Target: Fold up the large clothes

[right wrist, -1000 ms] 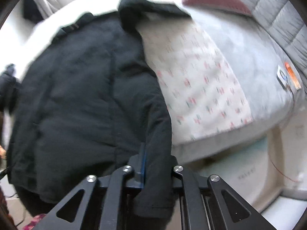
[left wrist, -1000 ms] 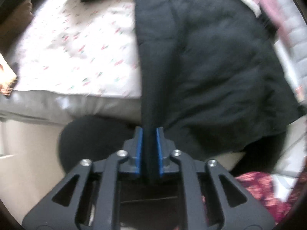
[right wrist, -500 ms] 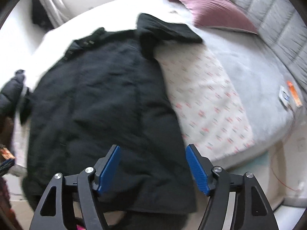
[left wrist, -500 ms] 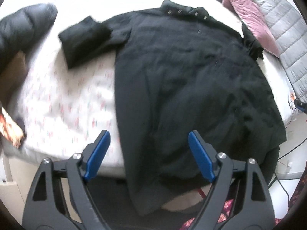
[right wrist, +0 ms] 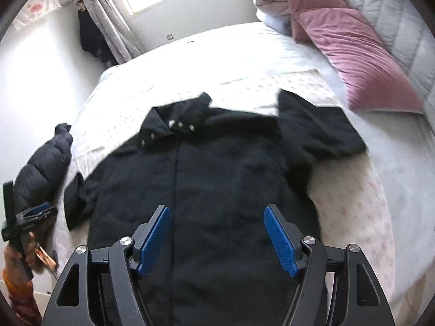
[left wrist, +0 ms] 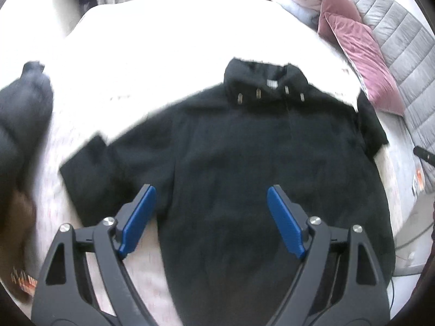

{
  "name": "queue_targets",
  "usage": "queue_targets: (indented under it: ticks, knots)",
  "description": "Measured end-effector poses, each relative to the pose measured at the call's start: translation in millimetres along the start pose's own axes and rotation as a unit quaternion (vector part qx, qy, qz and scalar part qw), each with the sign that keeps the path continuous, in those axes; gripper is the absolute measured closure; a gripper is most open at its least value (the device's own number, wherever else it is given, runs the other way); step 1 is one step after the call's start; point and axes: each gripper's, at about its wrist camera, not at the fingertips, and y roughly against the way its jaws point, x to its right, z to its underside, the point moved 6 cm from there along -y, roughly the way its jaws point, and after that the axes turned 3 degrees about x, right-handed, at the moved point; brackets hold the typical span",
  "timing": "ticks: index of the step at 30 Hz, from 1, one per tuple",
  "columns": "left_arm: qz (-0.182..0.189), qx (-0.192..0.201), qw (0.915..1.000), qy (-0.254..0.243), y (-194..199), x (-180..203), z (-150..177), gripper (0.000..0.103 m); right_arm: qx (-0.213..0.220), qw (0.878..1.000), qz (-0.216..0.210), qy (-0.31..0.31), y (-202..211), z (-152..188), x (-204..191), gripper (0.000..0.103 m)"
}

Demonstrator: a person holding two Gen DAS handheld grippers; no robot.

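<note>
A large black coat (left wrist: 244, 163) lies spread flat on the bed, collar with metal snaps at the far end, both sleeves folded short at the sides. It also fills the right wrist view (right wrist: 206, 179). My left gripper (left wrist: 210, 217) is open and empty, held above the coat's lower left part. My right gripper (right wrist: 217, 233) is open and empty above the coat's lower middle. The left gripper also shows at the left edge of the right wrist view (right wrist: 30, 214).
The bed (right wrist: 244, 54) has a white patterned sheet. Pink pillows (right wrist: 353, 46) and a grey quilted headboard (left wrist: 402, 40) stand at the far right. A dark puffer jacket (right wrist: 40, 168) lies at the bed's left edge. A window with curtains (right wrist: 122, 8) is beyond.
Both grippers were shut on the coat's lower edge a second ago. They have let go, opened wide and pulled up and back, leaving the coat flat on the bed.
</note>
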Motion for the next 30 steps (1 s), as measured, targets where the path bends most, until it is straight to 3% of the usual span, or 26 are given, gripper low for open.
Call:
queue_targets:
  ticks: [7, 14, 18, 21, 23, 24, 26, 28, 30]
  knots:
    - [0.016, 0.047, 0.9984, 0.025, -106, 22, -119, 0.019, 0.002, 1.0, -0.003, 0.006, -86, -74, -31, 0.031]
    - [0.059, 0.073, 0.9946, 0.045, -214, 46, -188, 0.019, 0.025, 0.998, 0.025, 0.046, -163, -137, -54, 0.031]
    - [0.077, 0.091, 0.9904, 0.07, -248, 46, -199, 0.023, 0.047, 0.997, 0.031, 0.057, -200, -157, -57, 0.031]
    - [0.091, 0.106, 0.9851, 0.1, -272, 40, -185, 0.03, 0.053, 0.996, 0.029, 0.068, -231, -168, -62, 0.031]
    - [0.088, 0.104, 0.9866, 0.091, -290, 40, -177, 0.041, 0.053, 0.995, 0.026, 0.078, -249, -172, -65, 0.031]
    - [0.091, 0.08, 0.9882, 0.094, -302, 39, -178, 0.046, 0.055, 0.995, 0.023, 0.083, -259, -175, -68, 0.031]
    - [0.143, 0.083, 0.9788, 0.121, -305, 37, -180, 0.053, 0.066, 0.994, 0.016, 0.085, -277, -181, -72, 0.031]
    - [0.137, 0.079, 0.9812, 0.111, -310, 37, -179, 0.058, 0.063, 0.995, 0.009, 0.081, -294, -182, -76, 0.031]
    - [0.147, 0.082, 0.9808, 0.098, -307, 43, -178, 0.077, 0.058, 0.995, 0.004, 0.078, -312, -181, -81, 0.031]
